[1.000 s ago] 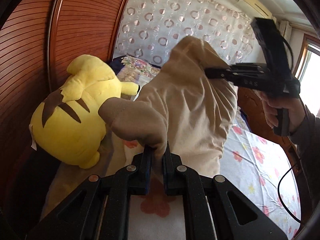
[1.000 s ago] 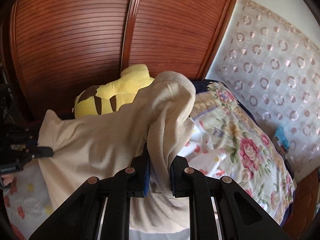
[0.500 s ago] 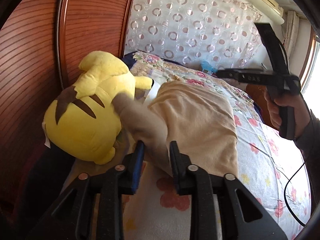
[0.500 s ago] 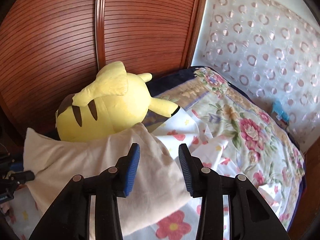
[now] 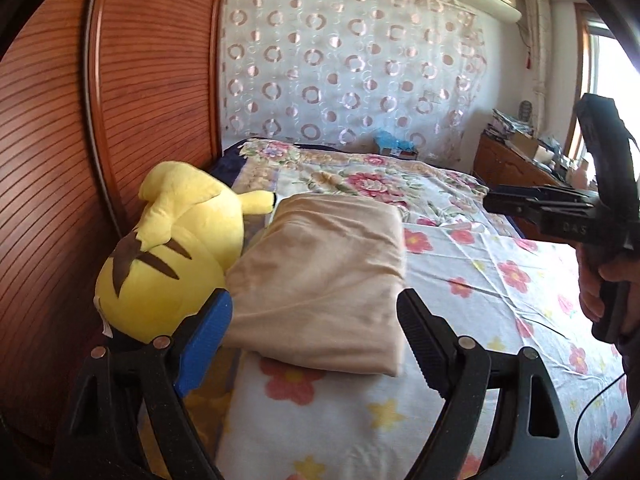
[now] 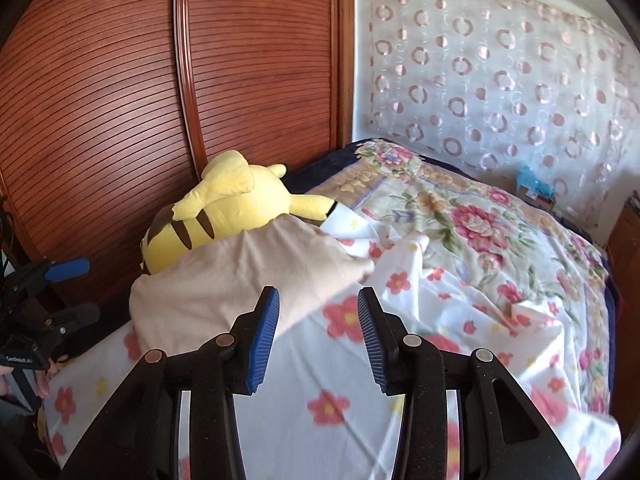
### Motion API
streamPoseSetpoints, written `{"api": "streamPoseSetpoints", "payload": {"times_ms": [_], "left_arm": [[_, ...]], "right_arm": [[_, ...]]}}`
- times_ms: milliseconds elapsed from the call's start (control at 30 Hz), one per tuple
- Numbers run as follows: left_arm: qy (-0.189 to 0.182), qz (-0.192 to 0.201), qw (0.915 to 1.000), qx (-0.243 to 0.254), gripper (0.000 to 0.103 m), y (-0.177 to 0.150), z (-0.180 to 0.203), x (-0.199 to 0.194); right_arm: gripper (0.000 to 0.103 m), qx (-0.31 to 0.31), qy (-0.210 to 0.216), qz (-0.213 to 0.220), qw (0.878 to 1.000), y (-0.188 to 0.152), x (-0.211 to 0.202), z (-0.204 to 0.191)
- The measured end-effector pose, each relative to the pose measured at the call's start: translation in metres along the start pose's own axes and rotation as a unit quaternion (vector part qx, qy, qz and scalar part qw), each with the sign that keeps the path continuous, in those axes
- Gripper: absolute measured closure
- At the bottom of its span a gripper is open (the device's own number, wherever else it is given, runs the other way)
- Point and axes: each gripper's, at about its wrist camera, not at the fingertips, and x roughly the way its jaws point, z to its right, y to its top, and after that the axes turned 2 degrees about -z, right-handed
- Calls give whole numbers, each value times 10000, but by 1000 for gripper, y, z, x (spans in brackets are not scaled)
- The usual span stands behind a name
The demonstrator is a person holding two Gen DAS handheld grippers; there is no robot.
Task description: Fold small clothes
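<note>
Folded beige garment (image 5: 320,280) lies flat on the bed (image 5: 500,280), touching the yellow plush toy (image 5: 176,256); left tongs (image 5: 314,336) and right tongs (image 6: 318,332), both empty, are opening, apparently releasing the fold.

Beige folded garment (image 5: 320,280), yellow brown-striped plush (image 5: 176,252), flowered white sheet (image 5: 500,280)

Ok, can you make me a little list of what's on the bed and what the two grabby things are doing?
cloth: beige, folded, lying flat on the bed sheet
toy: yellow plush beside the cloth, touching its edge
wall: brown wooden panels behind the toy
left tool: jaws opening wide, near edge of the cloth between them, not gripped
right tool: jaws opening, nothing gripped, cloth just ahead to its left
hand: holds the right tool's handle
</note>
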Motion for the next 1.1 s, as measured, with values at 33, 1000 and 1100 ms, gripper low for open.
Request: {"api": "streamPoseSetpoints", "payload": {"times_ms": [33, 1000, 1100], "left_arm": [[-53, 13, 10000, 67, 18, 0, 8, -2], [-778, 500, 9913, 940, 18, -6, 155, -90], [-765, 612, 9907, 940, 18, 1, 160, -99]], "right_arm": [[56, 45, -44, 32, 10000, -8, -10, -1], [21, 1505, -1714, 1036, 9681, -151, -226, -61], [21, 1559, -1828, 1213, 9631, -155, -239, -69]]}}
